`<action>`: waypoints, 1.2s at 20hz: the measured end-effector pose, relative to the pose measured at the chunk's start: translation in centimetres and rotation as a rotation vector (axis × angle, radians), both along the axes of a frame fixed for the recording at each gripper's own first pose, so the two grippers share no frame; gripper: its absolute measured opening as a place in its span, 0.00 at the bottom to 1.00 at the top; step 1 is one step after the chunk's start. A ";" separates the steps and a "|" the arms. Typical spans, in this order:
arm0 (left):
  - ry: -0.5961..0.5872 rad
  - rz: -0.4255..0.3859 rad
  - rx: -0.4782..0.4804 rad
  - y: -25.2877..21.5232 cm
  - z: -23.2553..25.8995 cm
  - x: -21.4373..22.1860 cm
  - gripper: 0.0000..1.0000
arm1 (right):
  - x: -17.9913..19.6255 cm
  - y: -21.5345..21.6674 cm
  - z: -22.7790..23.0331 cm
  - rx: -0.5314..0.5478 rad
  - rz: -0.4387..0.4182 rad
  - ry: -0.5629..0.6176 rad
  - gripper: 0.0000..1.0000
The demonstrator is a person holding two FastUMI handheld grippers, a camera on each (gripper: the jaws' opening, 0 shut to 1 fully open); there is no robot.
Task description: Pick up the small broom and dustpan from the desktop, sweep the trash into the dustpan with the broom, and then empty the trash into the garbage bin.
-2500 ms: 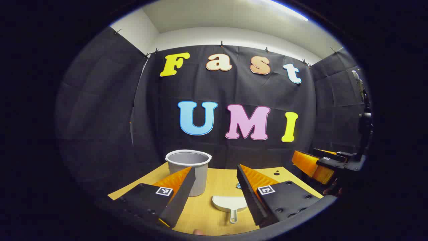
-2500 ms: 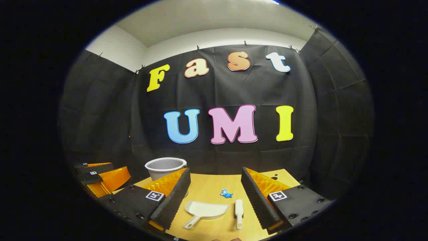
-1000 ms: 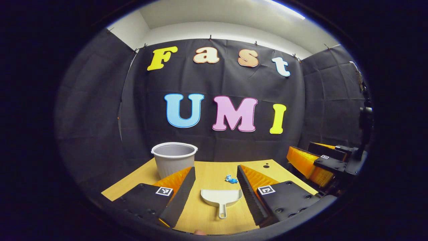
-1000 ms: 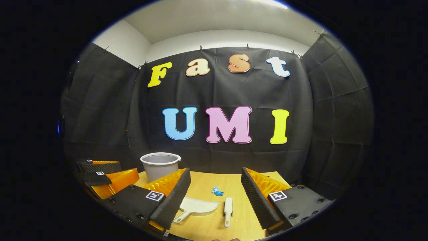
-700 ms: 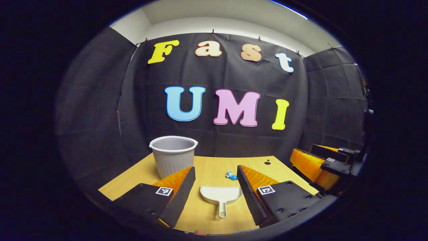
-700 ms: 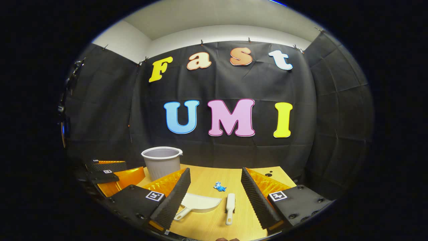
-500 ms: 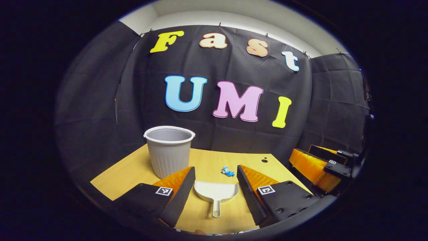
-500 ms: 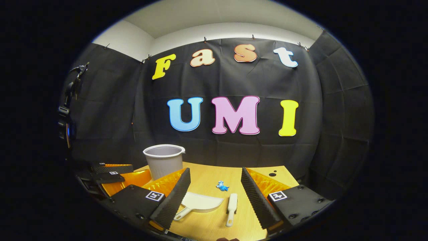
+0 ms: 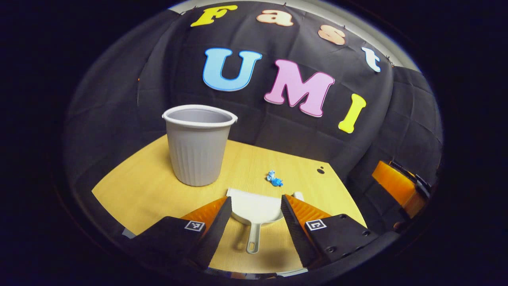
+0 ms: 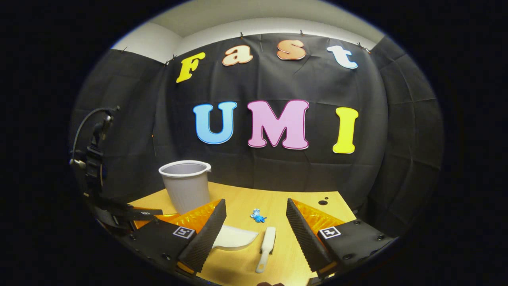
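Observation:
A white dustpan (image 9: 254,209) lies flat on the wooden desk (image 9: 151,186), handle toward me. My left gripper (image 9: 254,206) hovers open above it, one finger on each side of the pan. A small white broom (image 10: 266,242) lies to the right of the dustpan (image 10: 234,239); its tip (image 9: 297,195) peeks past my left gripper's finger. My right gripper (image 10: 256,212) is open above the broom and dustpan, holding nothing. A crumpled blue scrap of trash (image 9: 274,178) (image 10: 258,216) rests just beyond the pan.
A grey ribbed garbage bin (image 9: 197,145) (image 10: 185,186) stands upright at the desk's back left. The right gripper (image 9: 401,186) hangs off the desk's right side. The left gripper (image 10: 131,216) and its camera mount (image 10: 93,159) sit at the left. A small hole (image 9: 320,171) marks the desk's far right corner.
My left gripper has moved forward and tilted down over the dustpan, so the bin and desk loom larger. My right gripper has drifted slightly closer to the broom. Both stay open.

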State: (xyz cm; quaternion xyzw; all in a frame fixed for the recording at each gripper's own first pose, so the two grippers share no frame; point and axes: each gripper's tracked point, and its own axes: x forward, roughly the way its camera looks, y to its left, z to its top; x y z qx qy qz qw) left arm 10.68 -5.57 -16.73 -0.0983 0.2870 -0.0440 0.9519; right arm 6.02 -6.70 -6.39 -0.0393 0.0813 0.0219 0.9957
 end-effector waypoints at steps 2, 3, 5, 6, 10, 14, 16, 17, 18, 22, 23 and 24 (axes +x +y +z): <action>0.117 -0.007 0.019 -0.6 -3.3 1.0 0.77 | 0.9 -1.4 -0.6 0.007 -0.004 0.013 0.98; 0.167 -0.006 0.030 -0.8 -4.5 1.6 0.77 | 1.4 -2.2 -1.0 0.016 -0.008 0.026 0.98; 0.267 -0.008 0.025 -1.7 -7.1 2.1 0.77 | 2.1 -3.7 -2.3 0.038 -0.015 0.056 0.97; 0.324 -0.021 0.018 -2.2 -8.3 2.2 0.77 | 2.4 -4.5 -3.2 0.045 -0.022 0.080 0.97; 0.506 -0.047 0.068 -3.0 -12.1 2.4 0.77 | 3.2 -6.4 -6.8 0.103 0.011 0.184 0.98; 0.723 -0.090 0.138 -3.6 -15.3 1.8 0.77 | 4.5 -6.9 -9.4 0.122 0.074 0.249 0.98; 0.794 -0.100 0.240 -3.1 -16.7 2.6 0.77 | 4.8 -6.6 -9.6 0.134 0.117 0.256 0.98; 0.823 -0.098 0.274 -2.8 -17.2 3.1 0.77 | 4.8 -6.4 -10.0 0.150 0.132 0.268 0.98; 0.855 -0.097 0.293 -2.5 -17.5 3.2 0.77 | 4.9 -6.2 -10.3 0.178 0.142 0.285 0.98; 0.929 -0.117 0.306 -2.7 -18.0 4.5 0.72 | 4.8 -6.7 -11.4 0.204 0.127 0.320 0.97; 0.950 -0.127 0.321 -2.4 -18.0 4.7 0.61 | 4.9 -7.1 -11.5 0.192 0.122 0.320 0.98; 0.972 -0.127 0.322 -2.3 -17.9 4.7 0.52 | 5.0 -7.3 -11.6 0.190 0.111 0.324 0.98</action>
